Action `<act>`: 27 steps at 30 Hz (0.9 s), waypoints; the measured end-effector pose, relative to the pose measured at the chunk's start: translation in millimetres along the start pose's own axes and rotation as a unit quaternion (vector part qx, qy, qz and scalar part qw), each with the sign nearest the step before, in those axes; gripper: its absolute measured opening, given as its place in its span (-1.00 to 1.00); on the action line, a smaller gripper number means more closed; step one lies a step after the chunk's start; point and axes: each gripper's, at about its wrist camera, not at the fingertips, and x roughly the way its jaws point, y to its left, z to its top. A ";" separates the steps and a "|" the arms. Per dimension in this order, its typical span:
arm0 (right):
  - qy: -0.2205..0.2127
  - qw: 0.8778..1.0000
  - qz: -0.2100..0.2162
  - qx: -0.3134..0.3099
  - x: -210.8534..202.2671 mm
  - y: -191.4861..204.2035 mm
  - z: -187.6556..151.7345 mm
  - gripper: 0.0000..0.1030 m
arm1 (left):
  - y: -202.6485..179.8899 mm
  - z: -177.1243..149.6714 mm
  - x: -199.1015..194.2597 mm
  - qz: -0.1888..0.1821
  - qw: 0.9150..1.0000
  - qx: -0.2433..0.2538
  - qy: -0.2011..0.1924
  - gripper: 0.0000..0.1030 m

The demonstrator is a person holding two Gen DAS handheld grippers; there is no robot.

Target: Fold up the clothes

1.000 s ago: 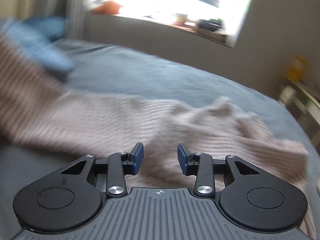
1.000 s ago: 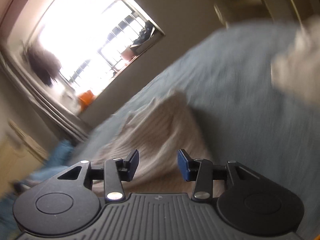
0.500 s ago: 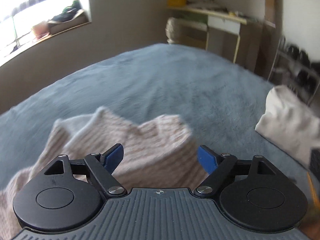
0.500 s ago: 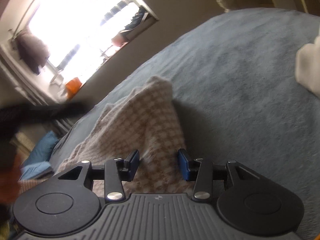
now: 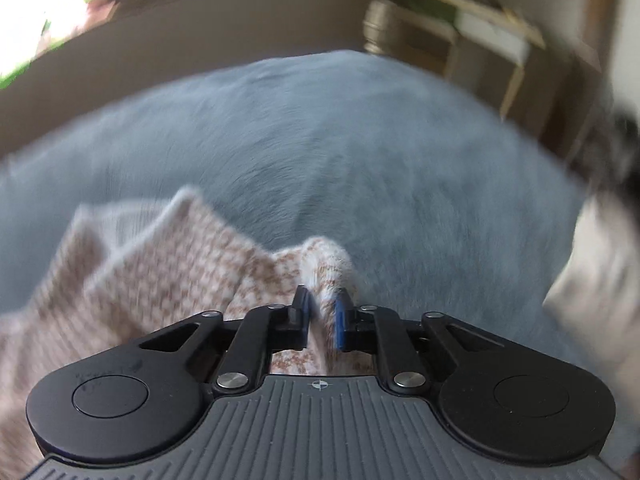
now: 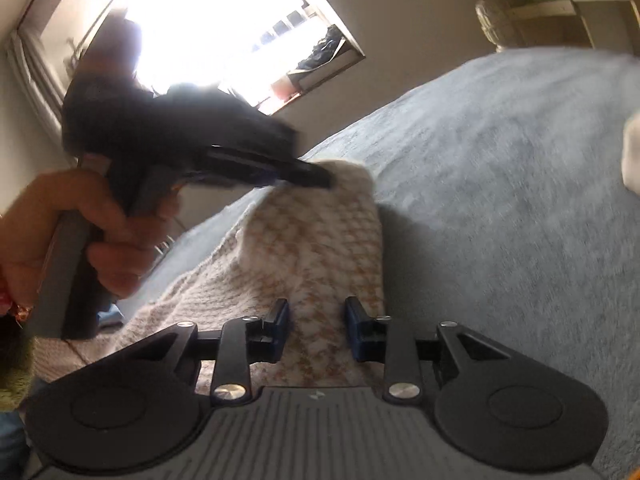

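Observation:
A beige-and-brown knit garment point(image 5: 168, 272) lies on a grey-blue bed cover point(image 5: 320, 140). My left gripper point(image 5: 322, 300) is shut on a raised corner fold of it. In the right wrist view the same garment point(image 6: 312, 240) runs away from me as a lifted ridge. The left gripper point(image 6: 316, 176), held by a hand point(image 6: 80, 220), pinches its far corner. My right gripper point(image 6: 316, 312) sits over the near end of that ridge. Its jaws are closing with the knit between them, and I cannot see the pads pressing on it.
A white folded cloth point(image 5: 592, 272) lies at the bed's right edge and shows again as white cloth point(image 6: 632, 152). Wooden shelves point(image 5: 460, 12) stand past the bed's far side. A bright window point(image 6: 220, 20) is at the back. Bare bed cover point(image 6: 500, 200) stretches to the right.
The left gripper swung right to the garment's corner, opened wide, then shut on it. The right gripper's jaws narrowed around the knit. The left gripper and hand entered the right view.

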 end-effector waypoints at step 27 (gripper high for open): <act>-0.027 0.998 0.010 0.057 -2.5 -25.9 -13.9 -0.46 | 19.3 25.0 20.7 -0.128 0.974 -0.186 -0.031 -0.66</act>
